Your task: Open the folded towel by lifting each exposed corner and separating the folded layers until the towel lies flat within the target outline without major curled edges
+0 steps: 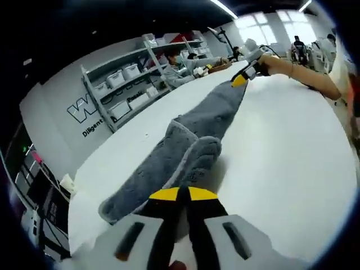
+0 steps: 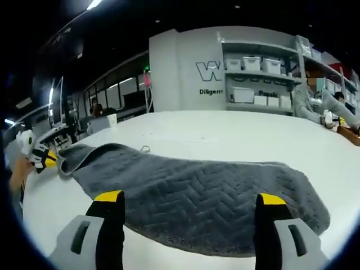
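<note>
A grey towel (image 1: 211, 121) with a herringbone weave lies stretched in a long strip across the white table (image 1: 281, 157). My left gripper (image 1: 180, 194) is shut on the towel's near end, where the cloth bunches in thick folds just ahead of its yellow tips. In the right gripper view that gripper (image 2: 49, 159) sits at the towel's (image 2: 197, 197) left end, held by a hand. My right gripper (image 2: 190, 197) stands open, its jaws wide apart over the towel's near edge. In the left gripper view it (image 1: 241, 80) shows at the towel's far end, with a person's arm (image 1: 306, 76) behind it.
Grey shelves with white bins (image 2: 253, 64) stand against the lettered wall. People sit at the table's far side (image 1: 185, 66). A paper cup (image 2: 112, 119) stands near the table's edge. Bare white tabletop (image 2: 225, 140) lies on both sides of the towel.
</note>
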Demonstrator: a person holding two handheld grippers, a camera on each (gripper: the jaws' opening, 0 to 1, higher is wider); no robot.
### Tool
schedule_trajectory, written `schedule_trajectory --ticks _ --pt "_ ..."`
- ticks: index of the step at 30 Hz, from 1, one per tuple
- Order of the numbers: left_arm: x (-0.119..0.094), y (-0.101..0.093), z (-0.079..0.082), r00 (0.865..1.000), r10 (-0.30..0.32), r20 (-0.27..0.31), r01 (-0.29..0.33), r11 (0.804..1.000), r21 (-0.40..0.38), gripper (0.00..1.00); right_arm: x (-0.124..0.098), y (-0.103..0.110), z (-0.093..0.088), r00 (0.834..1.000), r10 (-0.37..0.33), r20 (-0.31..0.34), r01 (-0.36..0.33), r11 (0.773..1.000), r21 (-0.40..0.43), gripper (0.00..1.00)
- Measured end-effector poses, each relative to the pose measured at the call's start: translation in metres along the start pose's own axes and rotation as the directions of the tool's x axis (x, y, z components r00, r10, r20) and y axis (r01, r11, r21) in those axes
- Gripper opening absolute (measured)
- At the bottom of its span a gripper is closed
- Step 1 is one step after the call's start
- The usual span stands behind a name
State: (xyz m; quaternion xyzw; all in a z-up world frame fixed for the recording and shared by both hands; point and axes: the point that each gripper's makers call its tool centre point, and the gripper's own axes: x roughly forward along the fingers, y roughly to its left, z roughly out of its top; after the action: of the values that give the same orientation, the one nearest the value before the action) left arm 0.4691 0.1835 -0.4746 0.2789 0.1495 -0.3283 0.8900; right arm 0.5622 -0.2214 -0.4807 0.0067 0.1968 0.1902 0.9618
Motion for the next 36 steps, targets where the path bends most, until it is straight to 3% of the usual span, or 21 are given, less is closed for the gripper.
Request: schedule_trajectory --ticks 3,5,7,10,14,16,21,24,29,36 --pt "-0.004 -0.001 0.015 0.999 0.017 0.033 -0.017 1.000 -0.022 0.25 0.000 0.000 0.000 1.000 0.001 -0.001 -0.001 1.000 0.003 0.96" --pt "-0.005 -0.001 0.029 0.997 0.047 0.061 -0.045 0.999 -0.028 0.41 0.000 0.000 0.000 1.000 0.002 0.000 -0.002 1.000 0.003 0.96" --pt "-0.004 -0.008 0.040 0.997 0.027 0.073 -0.026 1.000 -0.017 0.54 0.000 0.000 0.001 1.000 0.001 0.000 -0.001 1.000 0.002 0.96" --pt "0.005 -0.025 0.052 0.999 -0.028 0.043 0.026 0.998 0.057 0.58 0.001 0.002 0.000 1.000 0.006 -0.005 -0.006 1.000 -0.003 0.96" --pt "0.025 -0.037 0.058 1.000 -0.007 -0.020 0.011 0.980 0.198 0.51 0.001 0.004 -0.001 1.000 0.011 -0.009 -0.011 1.000 -0.003 0.96" --pt "0.036 -0.045 0.060 0.999 -0.026 -0.031 0.032 0.969 0.244 0.40 0.001 0.003 0.001 1.000 0.010 -0.003 -0.010 1.000 -0.002 0.96" --pt "0.057 -0.053 0.050 0.991 -0.064 -0.119 0.096 0.954 0.286 0.21 0.000 0.004 0.000 1.000 0.011 -0.005 -0.011 1.000 -0.002 0.95" --pt "0.056 -0.052 0.050 0.990 -0.065 -0.121 0.098 0.953 0.287 0.04 0.000 0.005 0.001 1.000 0.018 -0.003 -0.018 1.000 0.002 0.96" --pt "0.049 -0.056 0.047 0.989 -0.085 -0.124 0.118 0.950 0.290 0.03 -0.003 0.005 0.004 1.000 0.015 0.011 -0.015 1.000 0.007 0.95" --pt "0.031 -0.050 0.056 0.996 -0.073 -0.054 0.084 0.964 0.252 0.03 -0.003 0.007 0.003 1.000 0.023 0.006 -0.023 1.000 0.008 0.95"
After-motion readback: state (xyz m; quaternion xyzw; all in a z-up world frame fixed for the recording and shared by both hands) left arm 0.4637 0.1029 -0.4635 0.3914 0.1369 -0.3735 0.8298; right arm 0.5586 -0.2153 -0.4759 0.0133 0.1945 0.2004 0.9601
